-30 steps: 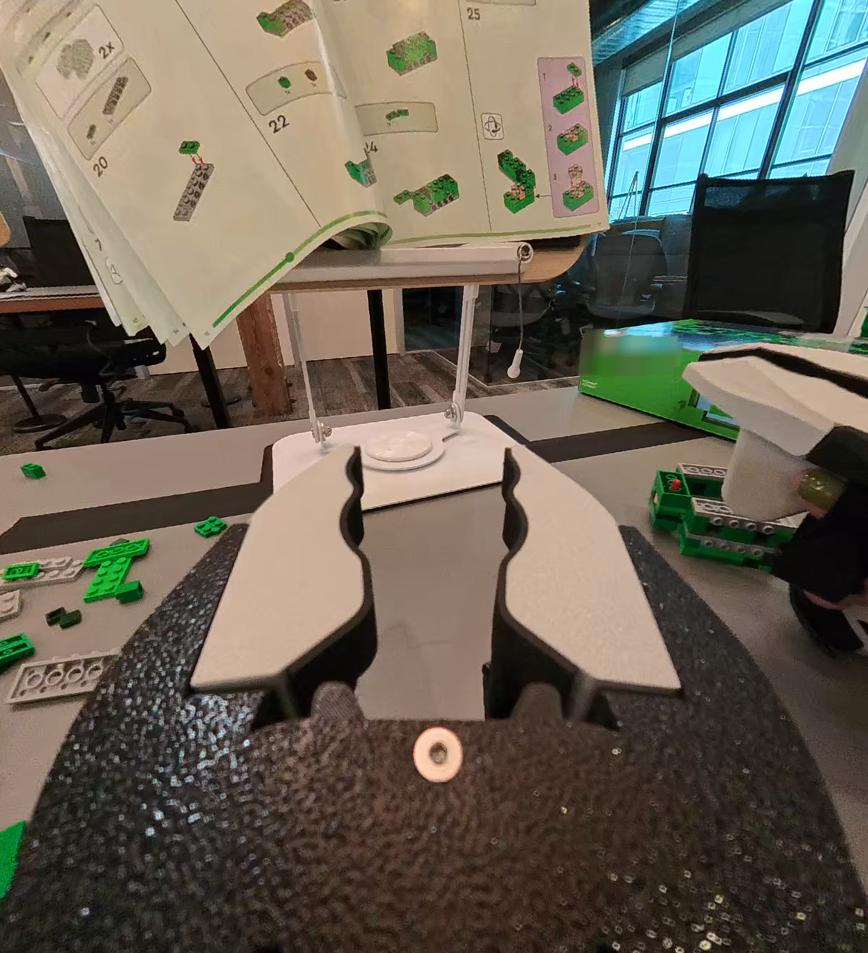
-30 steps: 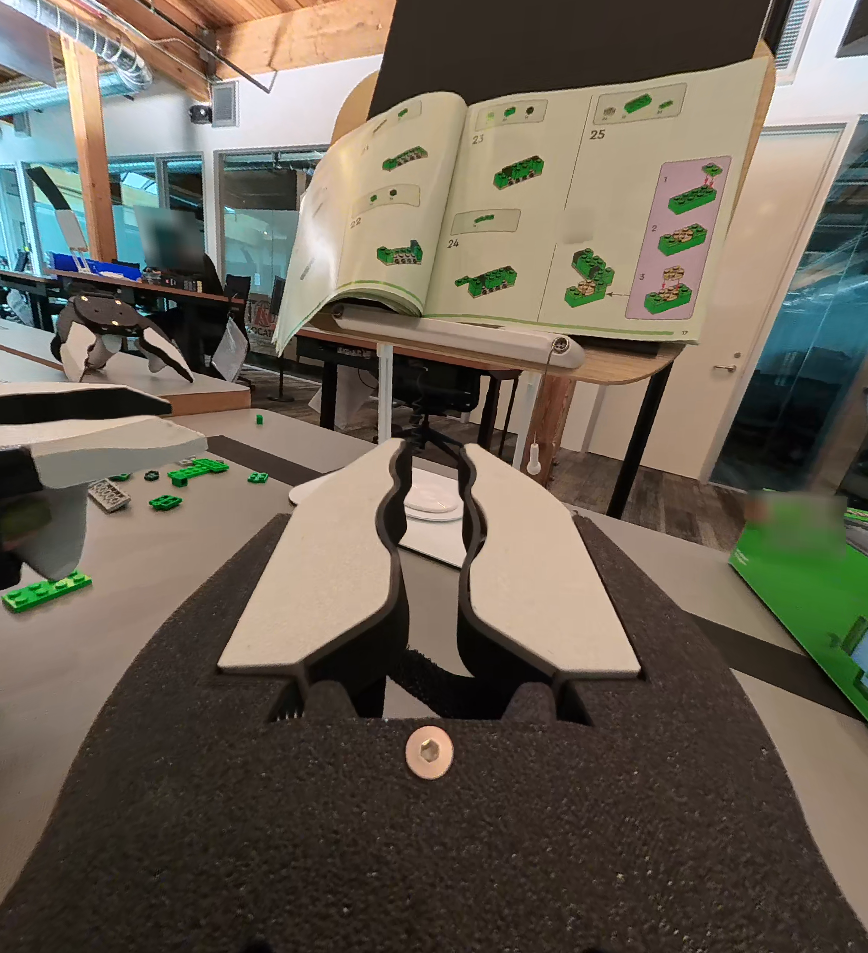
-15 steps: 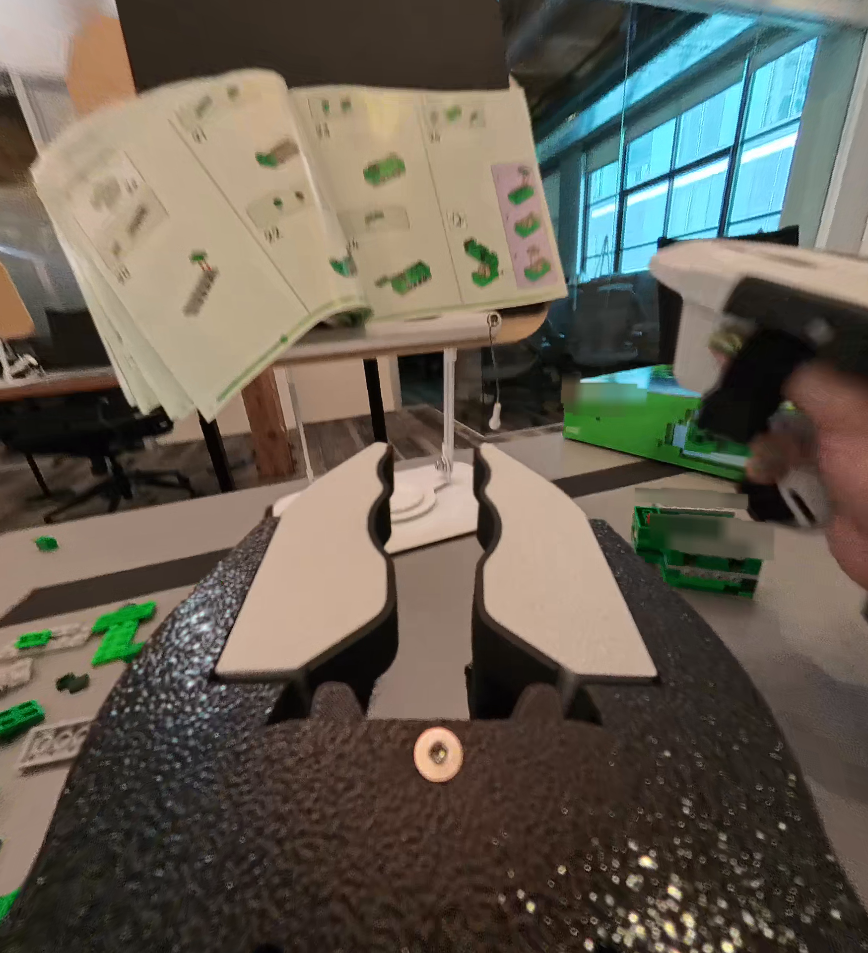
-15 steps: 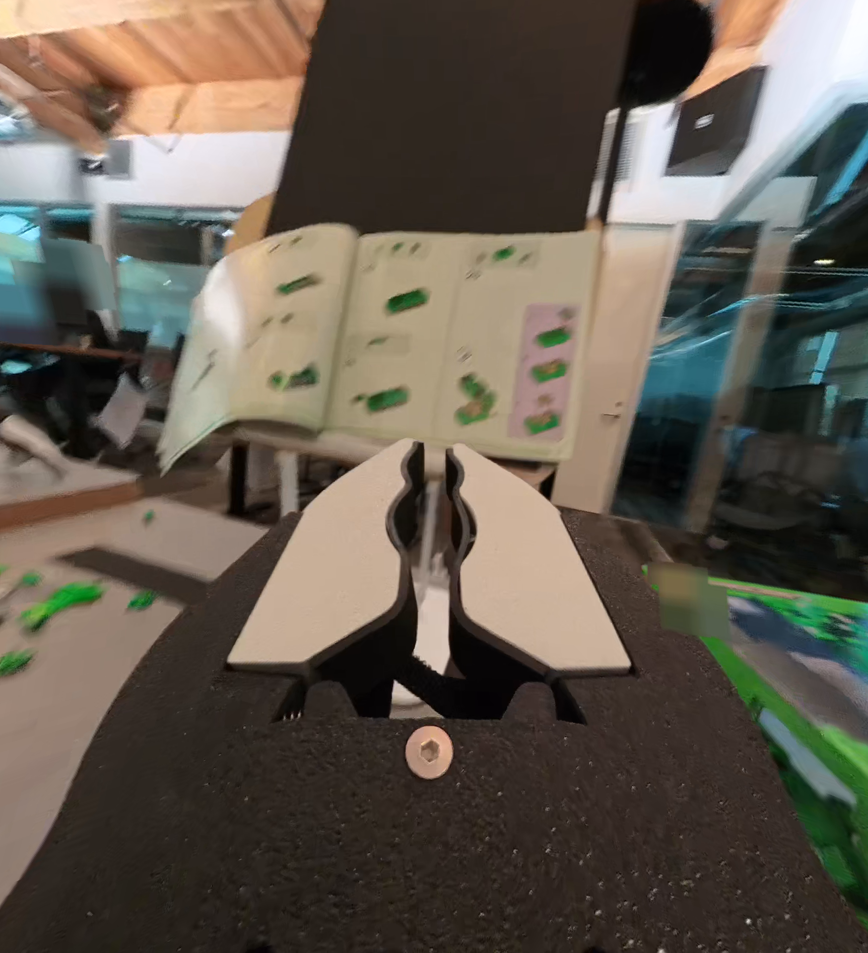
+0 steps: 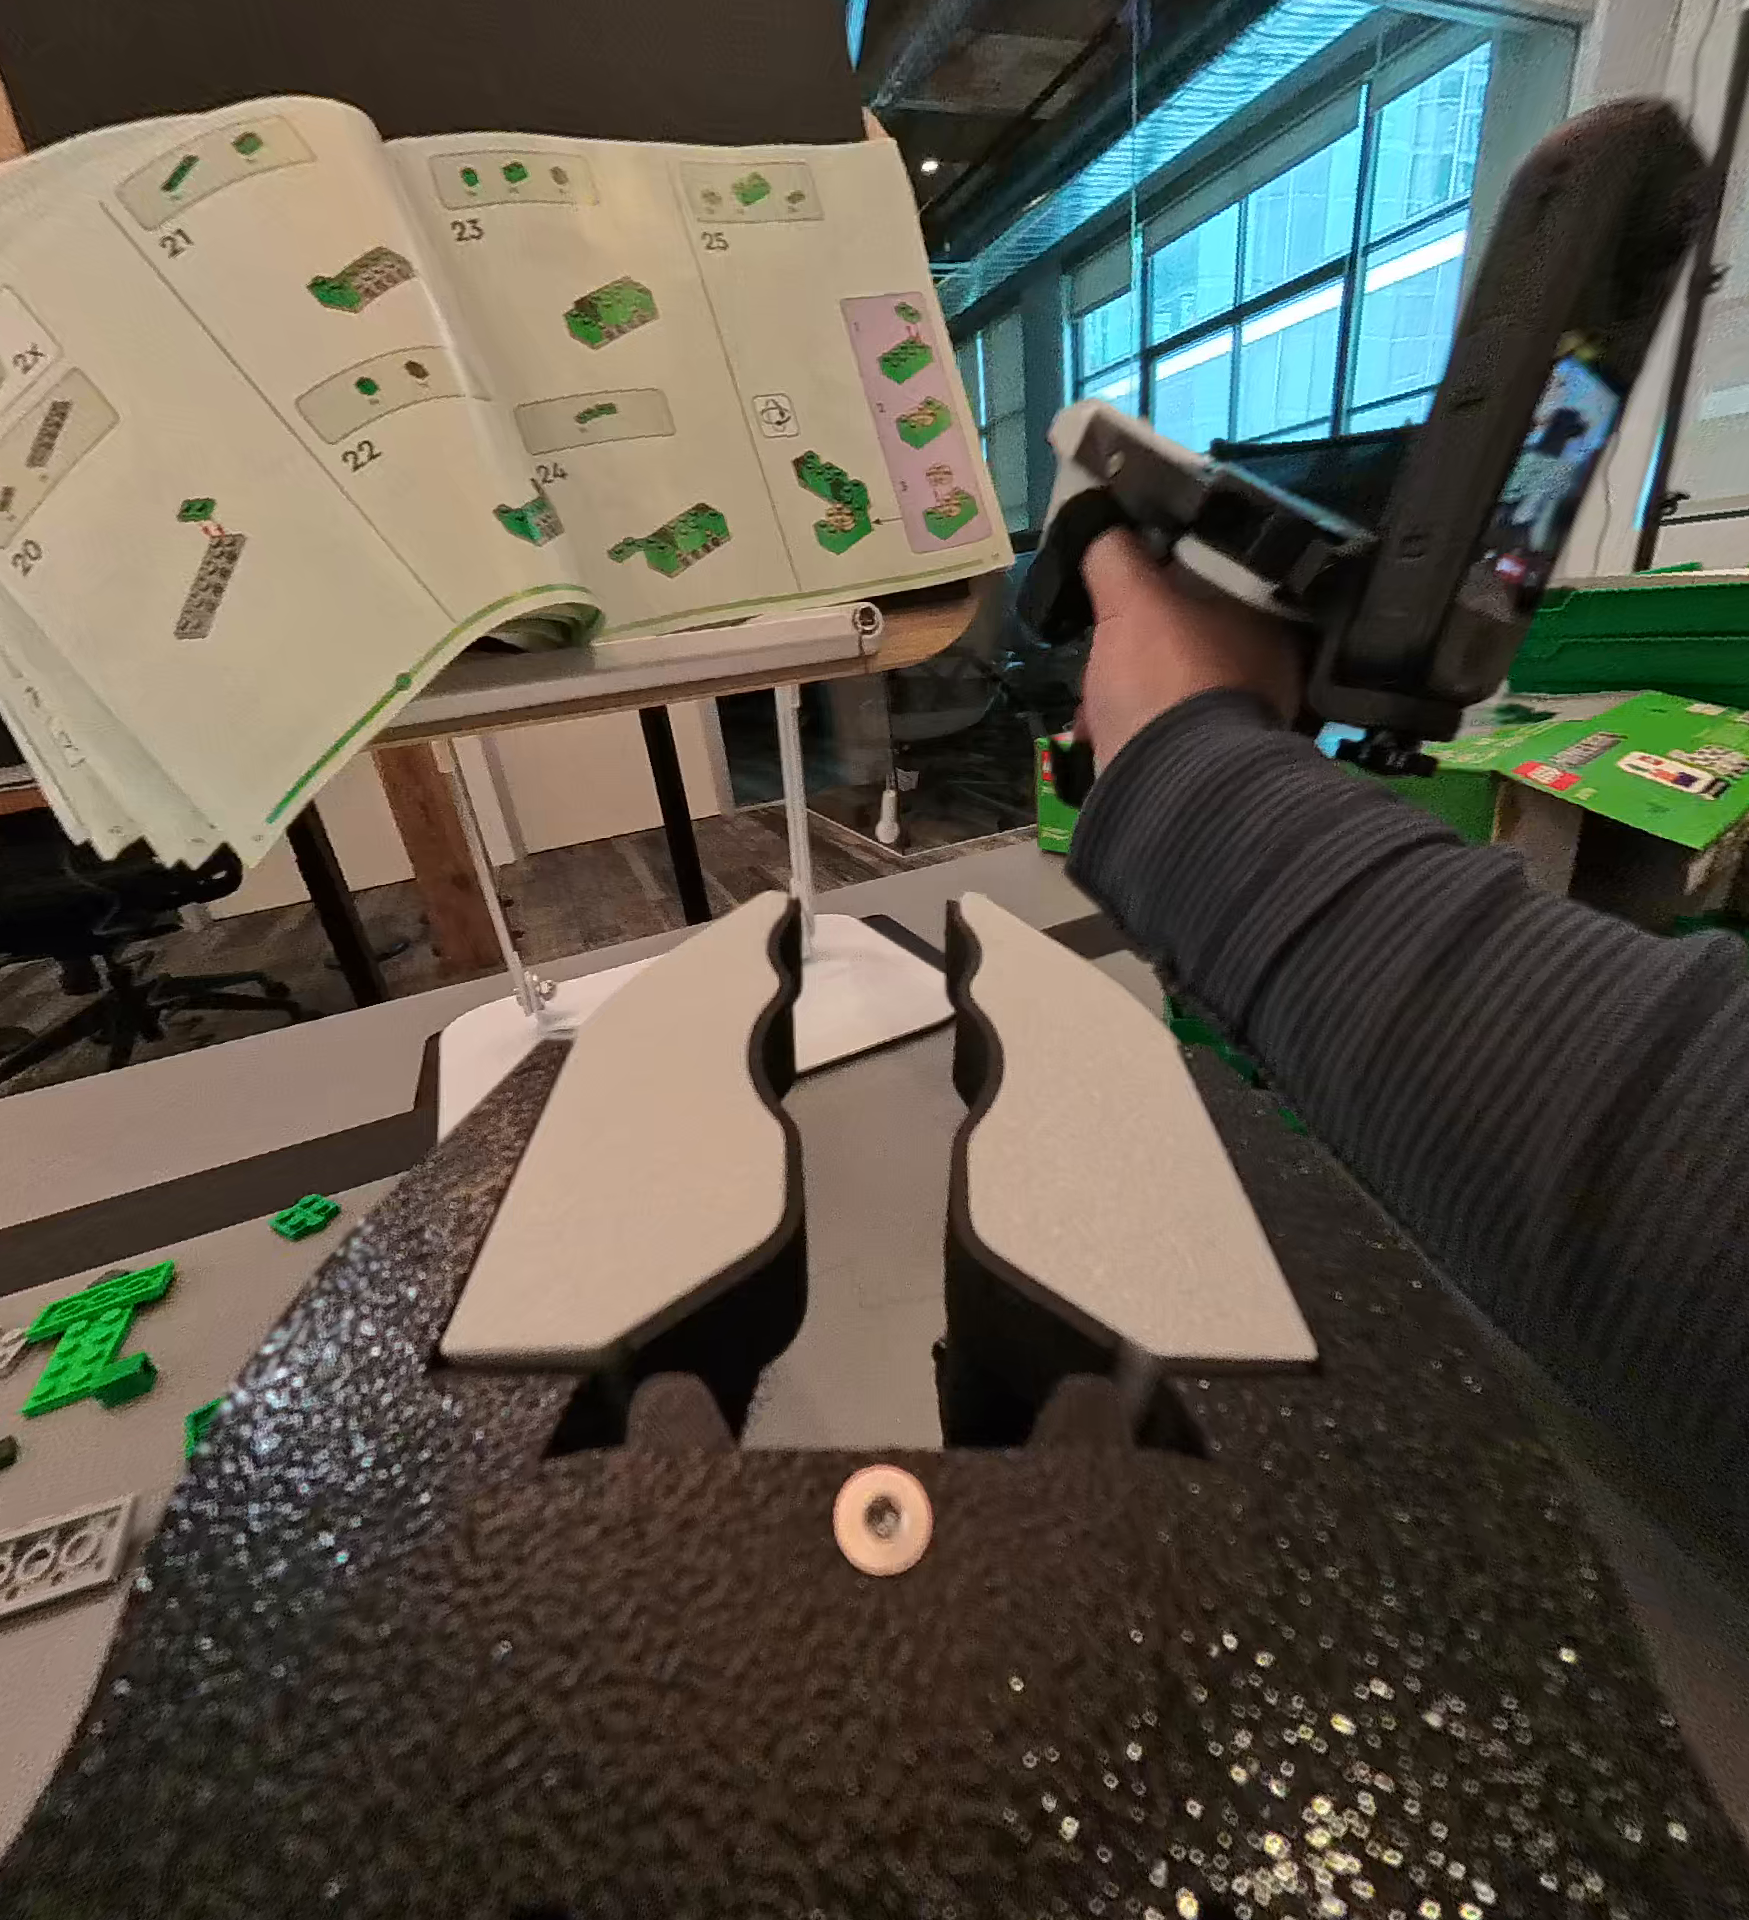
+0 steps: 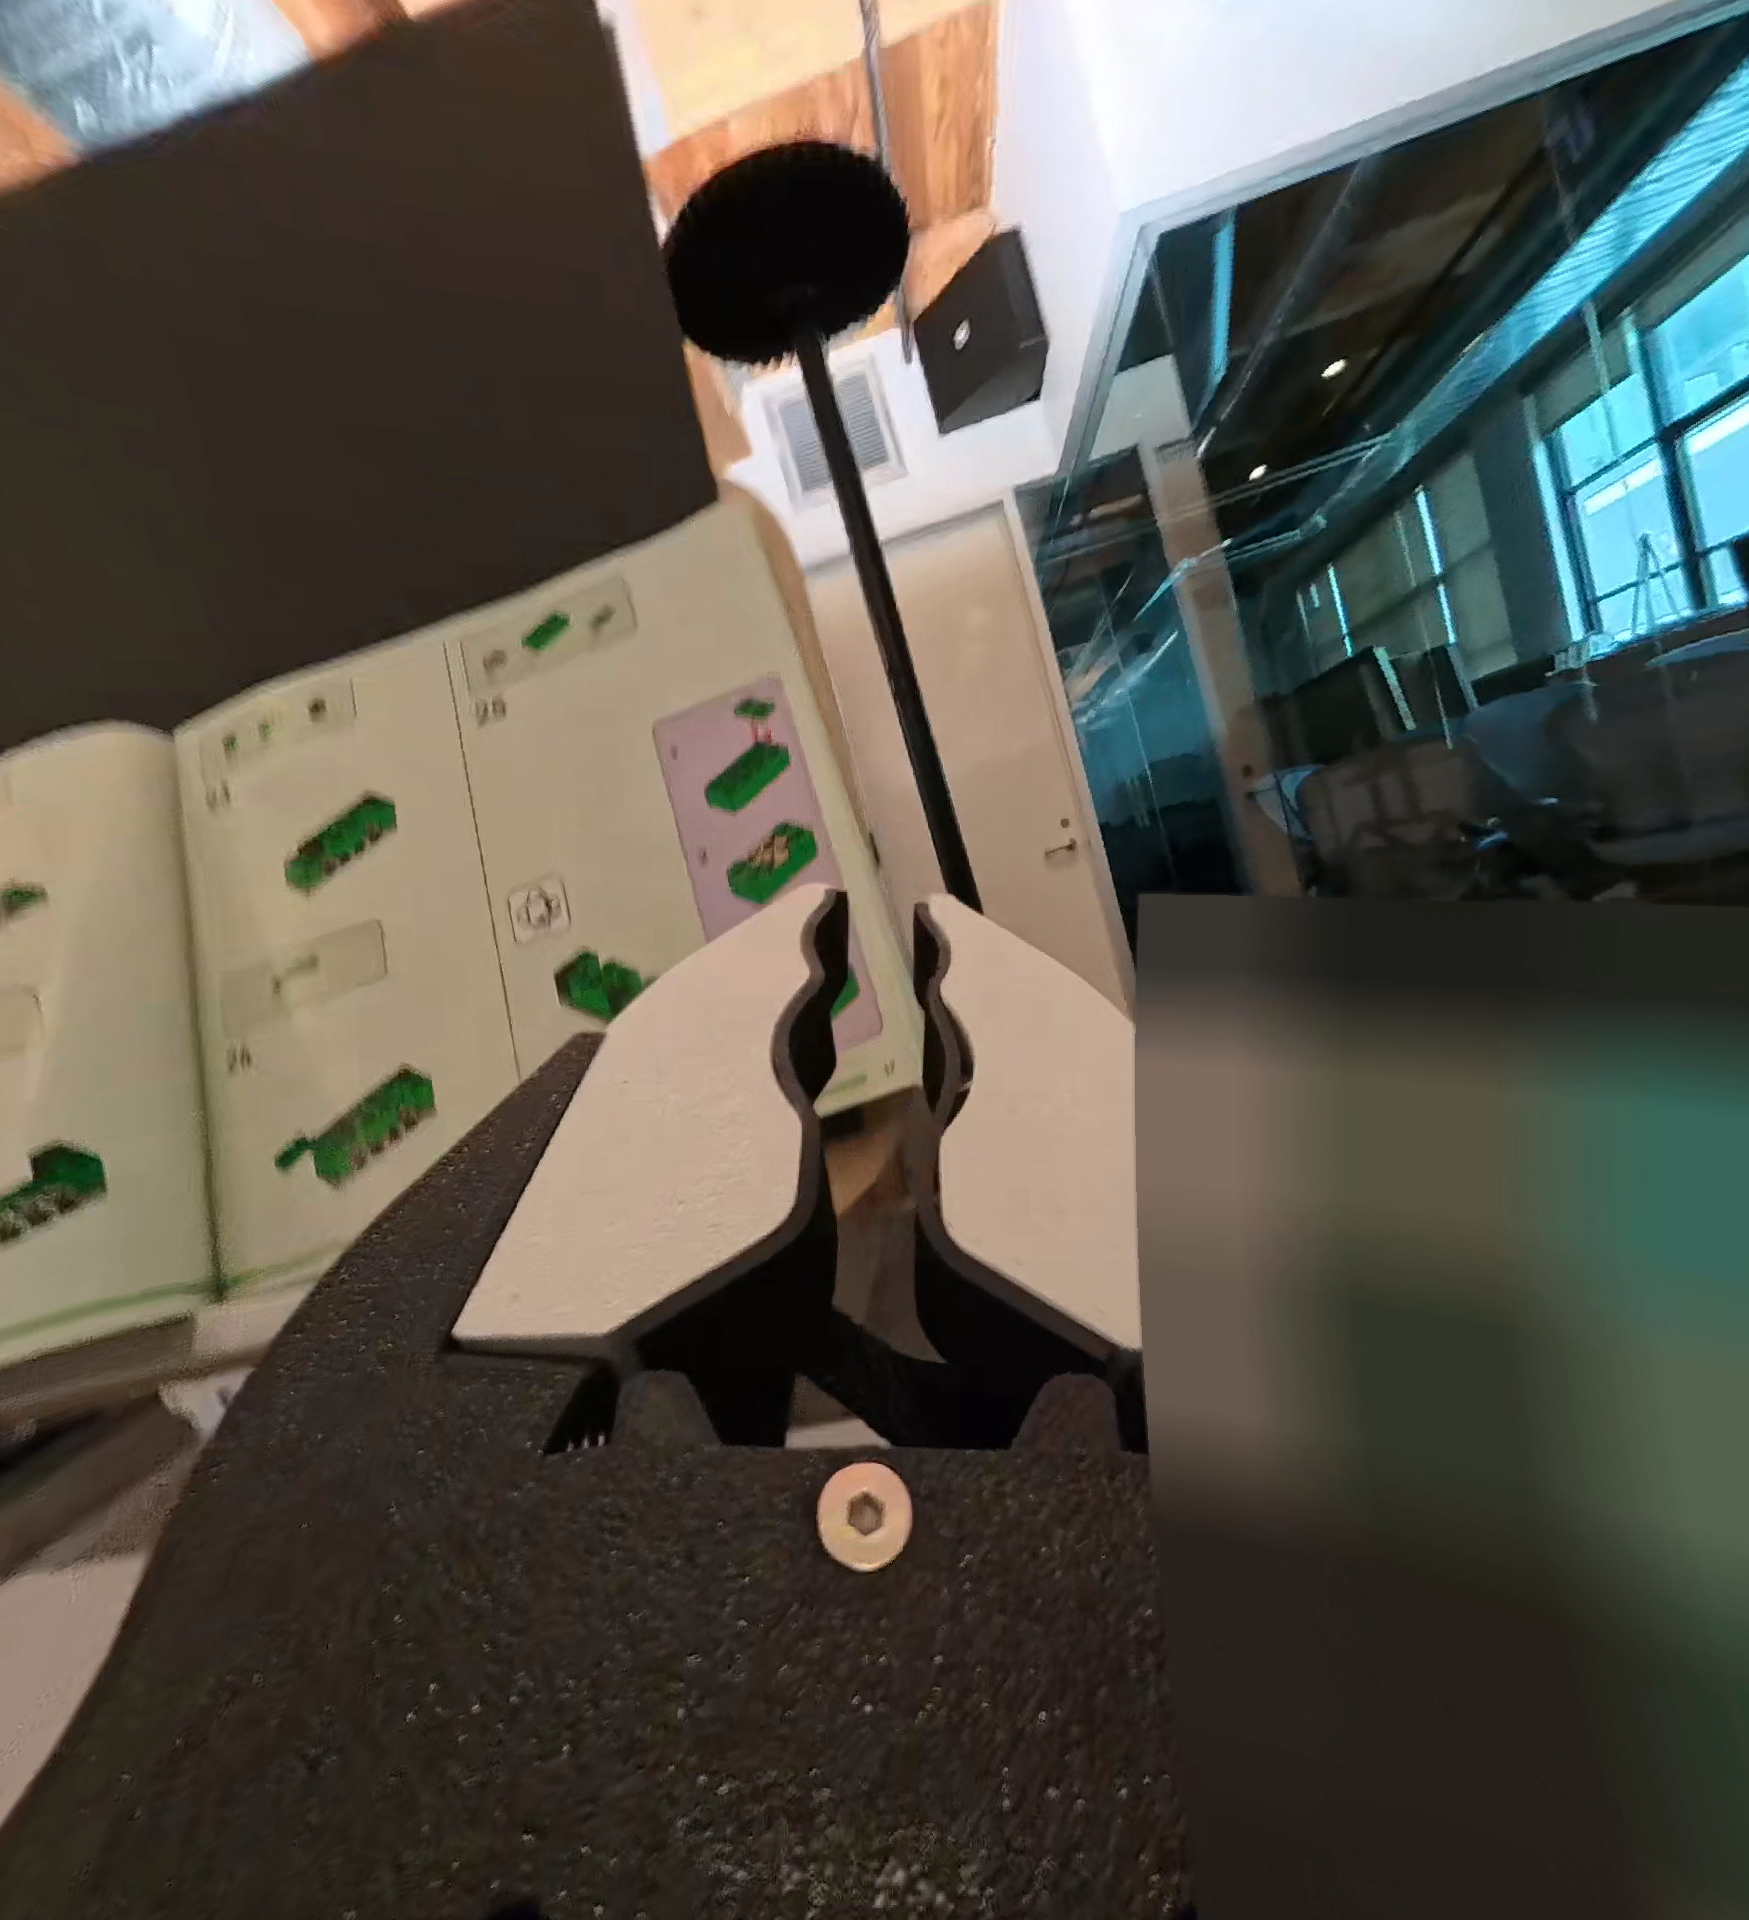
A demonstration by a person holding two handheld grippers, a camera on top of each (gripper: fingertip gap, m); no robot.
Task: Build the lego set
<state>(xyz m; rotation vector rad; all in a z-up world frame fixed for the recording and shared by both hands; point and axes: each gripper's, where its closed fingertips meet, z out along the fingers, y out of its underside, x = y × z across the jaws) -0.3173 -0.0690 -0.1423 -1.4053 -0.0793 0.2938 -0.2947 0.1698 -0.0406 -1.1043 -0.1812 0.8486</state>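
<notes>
The open instruction booklet (image 5: 454,395) rests on a white stand above the grey table (image 5: 226,1122). My left gripper (image 5: 872,914) is open and empty, held over the table in front of the stand's base (image 5: 849,997). My right gripper (image 6: 878,909) is empty, its jaws a narrow gap apart, raised close to the lower right corner of the booklet's right page (image 6: 641,831). In the left wrist view it shows in a hand (image 5: 1161,499) just right of the booklet. Loose pieces lie at the left: a green T-shaped piece (image 5: 91,1340) and a grey plate (image 5: 8,1579).
A sleeved arm (image 5: 1472,1039) crosses the right side of the left wrist view and hides the table there. A green box (image 5: 1628,758) stands at the far right. A black pole with a round disc (image 6: 787,270) rises behind the booklet's right edge. A black board (image 6: 309,436) stands behind the booklet.
My right gripper rose from table height up to the booklet's right page and its jaws narrowed. My left gripper tilted upward and its jaws came closer together.
</notes>
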